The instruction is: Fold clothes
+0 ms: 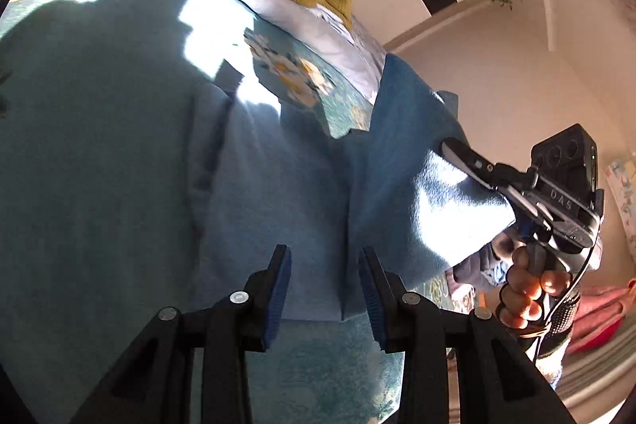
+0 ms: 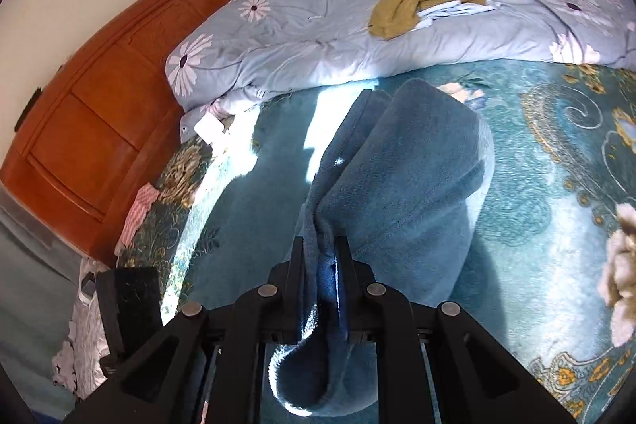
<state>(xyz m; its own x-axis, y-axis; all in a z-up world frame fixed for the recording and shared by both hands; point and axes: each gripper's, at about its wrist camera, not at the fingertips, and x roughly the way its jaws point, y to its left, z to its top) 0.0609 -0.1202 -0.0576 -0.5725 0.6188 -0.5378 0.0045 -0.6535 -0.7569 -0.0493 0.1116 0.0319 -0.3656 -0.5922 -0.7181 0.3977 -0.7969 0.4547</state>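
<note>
A blue fleece garment [image 1: 278, 185] lies on the teal floral bedspread [image 1: 99, 146]. My left gripper [image 1: 324, 257] is open and empty, its blue pads just above the garment's near edge. My right gripper [image 2: 320, 245] is shut on a bunched edge of the same garment [image 2: 405, 177] and lifts that part off the bed. In the left wrist view the right gripper [image 1: 469, 155] shows at the right, holding the raised flap of cloth.
A light blue flowered duvet [image 2: 318, 26] is piled at the far side of the bed, with a mustard-yellow garment [image 2: 417, 2] on it. A wooden headboard [image 2: 99, 106] stands at the left. The bedspread [image 2: 556, 165] extends to the right.
</note>
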